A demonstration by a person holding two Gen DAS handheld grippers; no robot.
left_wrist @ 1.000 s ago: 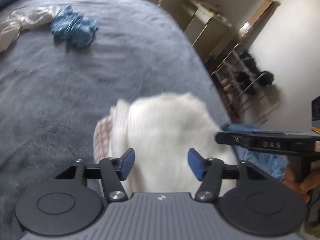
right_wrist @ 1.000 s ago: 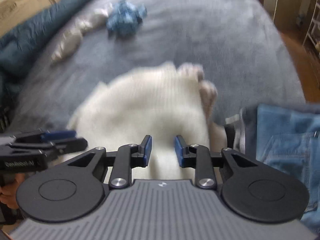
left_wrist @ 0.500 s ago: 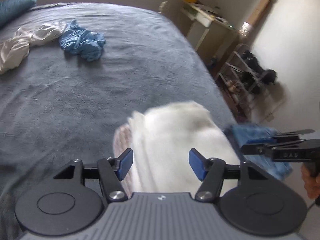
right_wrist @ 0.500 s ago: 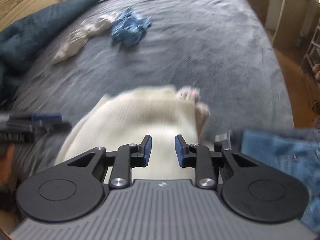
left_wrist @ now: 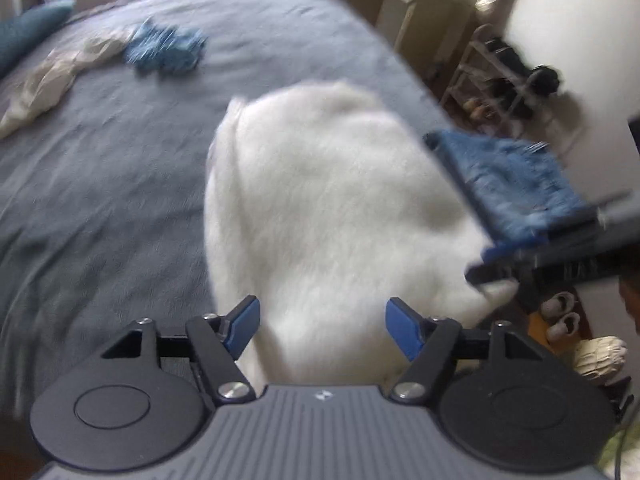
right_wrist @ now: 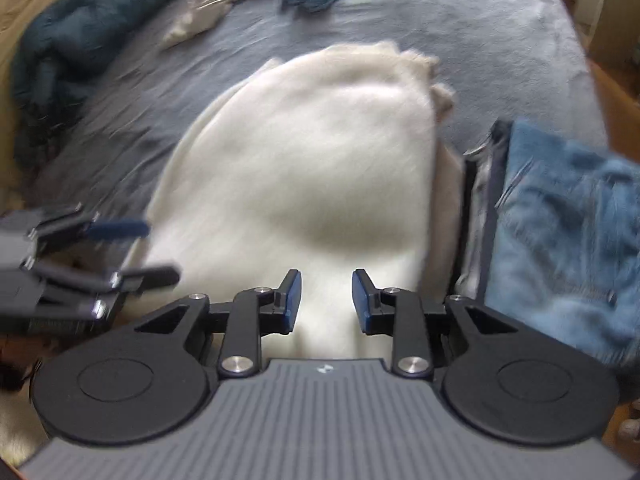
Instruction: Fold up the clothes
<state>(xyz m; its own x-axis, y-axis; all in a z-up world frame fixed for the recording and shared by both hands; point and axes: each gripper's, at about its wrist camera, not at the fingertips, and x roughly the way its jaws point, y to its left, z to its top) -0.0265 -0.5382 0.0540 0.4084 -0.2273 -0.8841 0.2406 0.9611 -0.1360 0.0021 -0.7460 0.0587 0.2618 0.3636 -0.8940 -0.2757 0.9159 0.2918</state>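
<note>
A folded white sweater (left_wrist: 328, 200) lies on the grey bed (left_wrist: 100, 200), right beside folded blue jeans (left_wrist: 516, 176) at the bed's edge. My left gripper (left_wrist: 322, 320) straddles the sweater's near edge. Its jaws are opening, and the cloth fills the gap and touches both blue pads. In the right wrist view my right gripper (right_wrist: 326, 300) has a narrow bunch of the sweater (right_wrist: 300, 160) between its pads, and its jaws are also opening. The left gripper (right_wrist: 160, 248) shows blurred at the sweater's left side. The right gripper (left_wrist: 492, 258) shows blurred in front of the jeans (right_wrist: 568, 232).
A crumpled blue garment (left_wrist: 164, 52) and a pale one (left_wrist: 52, 76) lie at the far side of the bed. A teal duvet (right_wrist: 60, 52) is bunched along the left. Past the bed's right edge are a shoe rack (left_wrist: 504, 80) and slippers (left_wrist: 560, 312) on the floor.
The sweater now fills much more of both views. Both pairs of jaws stand wider than before. In the left wrist view the right gripper has shifted in toward the sweater.
</note>
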